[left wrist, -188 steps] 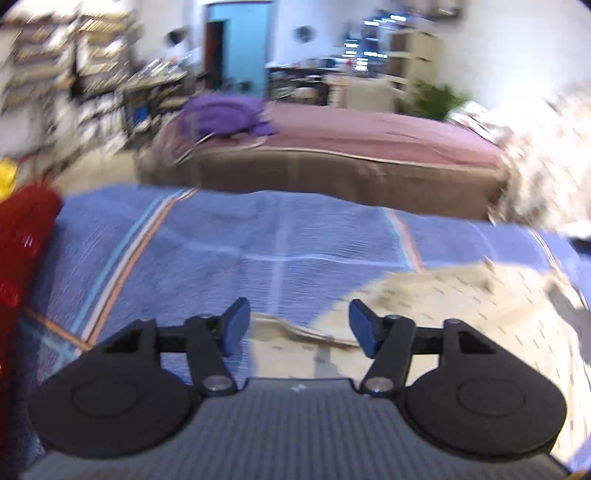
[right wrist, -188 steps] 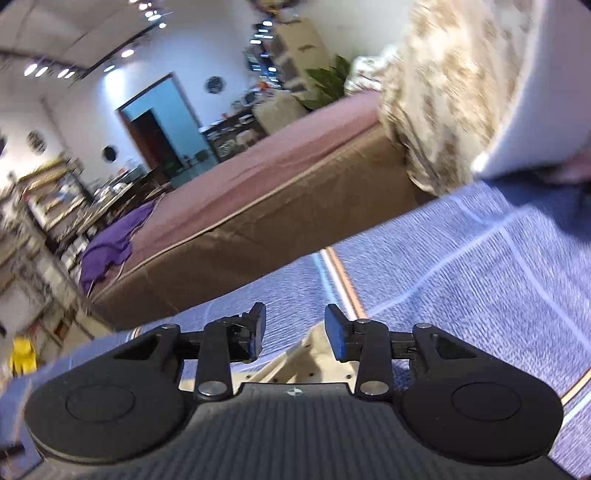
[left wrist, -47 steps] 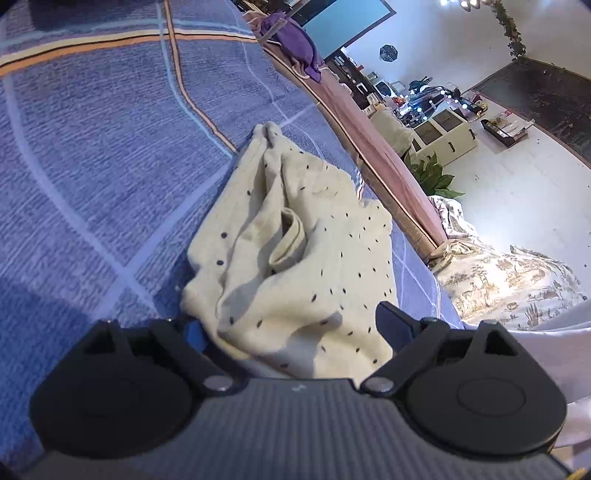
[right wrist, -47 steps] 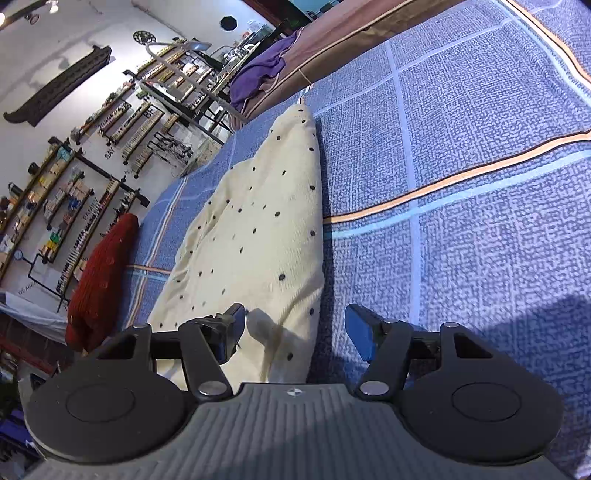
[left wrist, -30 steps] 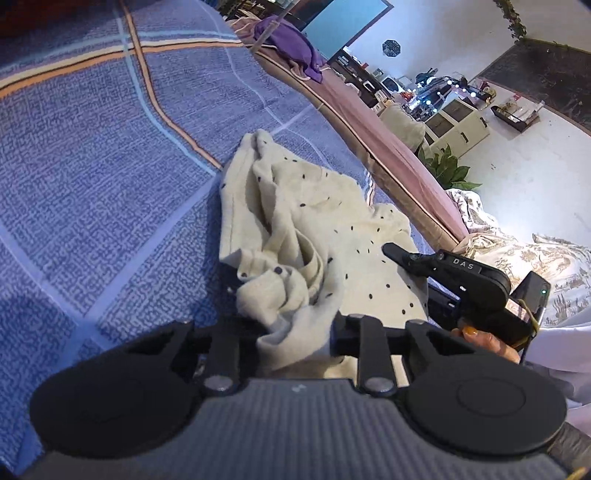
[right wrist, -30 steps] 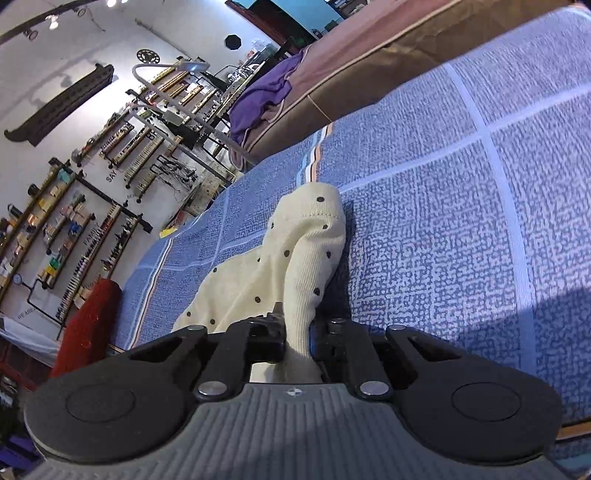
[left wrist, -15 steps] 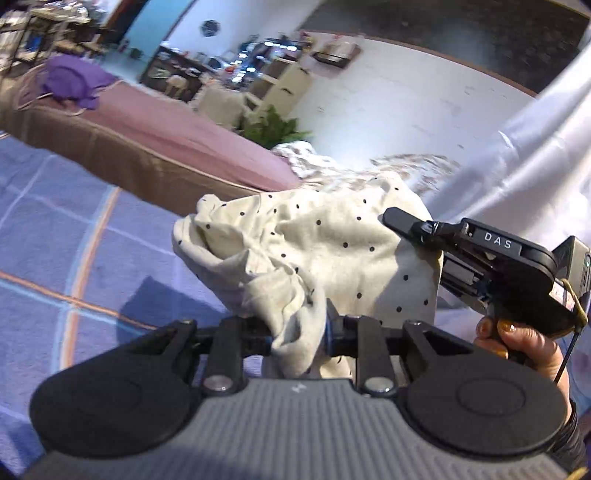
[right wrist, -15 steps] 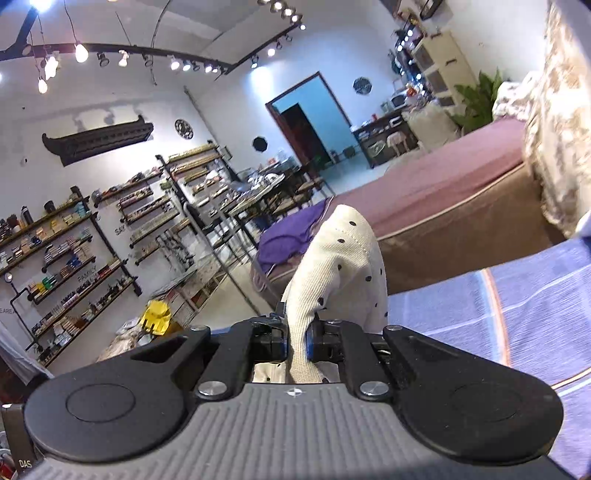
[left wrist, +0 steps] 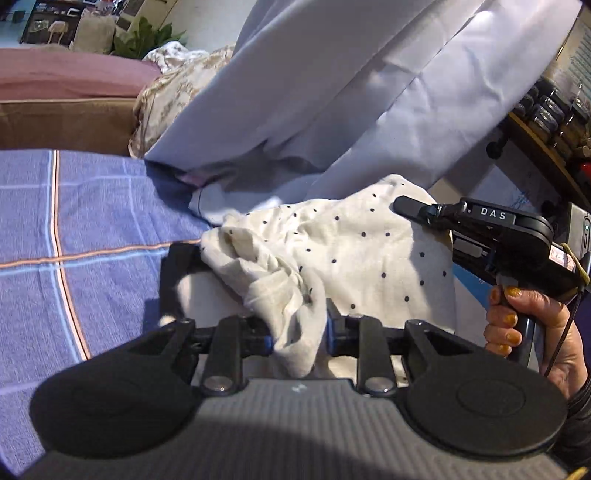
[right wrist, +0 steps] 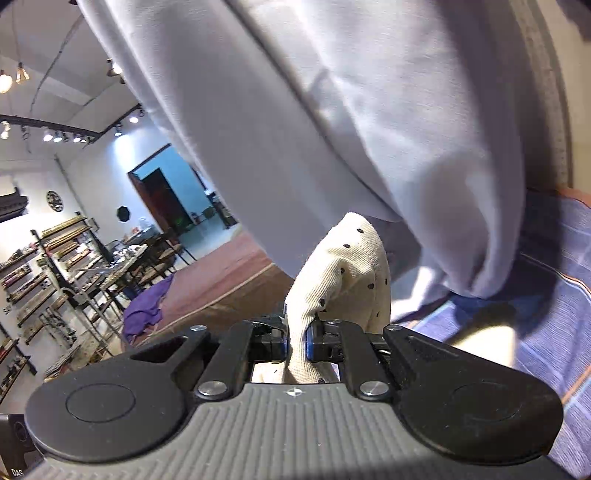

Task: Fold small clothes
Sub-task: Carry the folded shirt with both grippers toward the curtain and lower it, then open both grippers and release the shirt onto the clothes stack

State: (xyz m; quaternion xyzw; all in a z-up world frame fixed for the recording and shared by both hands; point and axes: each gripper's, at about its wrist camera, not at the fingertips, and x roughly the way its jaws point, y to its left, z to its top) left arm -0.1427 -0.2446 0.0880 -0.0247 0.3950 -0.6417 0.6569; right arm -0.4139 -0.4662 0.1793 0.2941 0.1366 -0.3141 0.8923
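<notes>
The dotted cream garment [left wrist: 332, 251] is held off the blue checked bed [left wrist: 92, 221], mid-frame, presumably to be shaken out flat before folding. The left hand-held gripper [left wrist: 299, 332] is clamped on a bunched edge; the right hand-held gripper [right wrist: 295, 341] is pinched on another edge. No containers are seen.

Large open showroom or studio-type interior, part shop, part bedroom display. Near: bed with blue checked bedspread with orange and pale stripes [left wrist: 92, 229]. Far left: second bed under a mauve cover on a brown base [left wrist: 66, 79], purple cloth heap [right wrist: 146, 306] at its end. Far wall: long wooden wall shelves stocked with small goods [right wrist: 48, 254], black ceiling track with spotlights [right wrist: 62, 131], turquoise-framed doorway [right wrist: 170, 199]. Green potted plant [left wrist: 144, 35] beyond the beds.
</notes>
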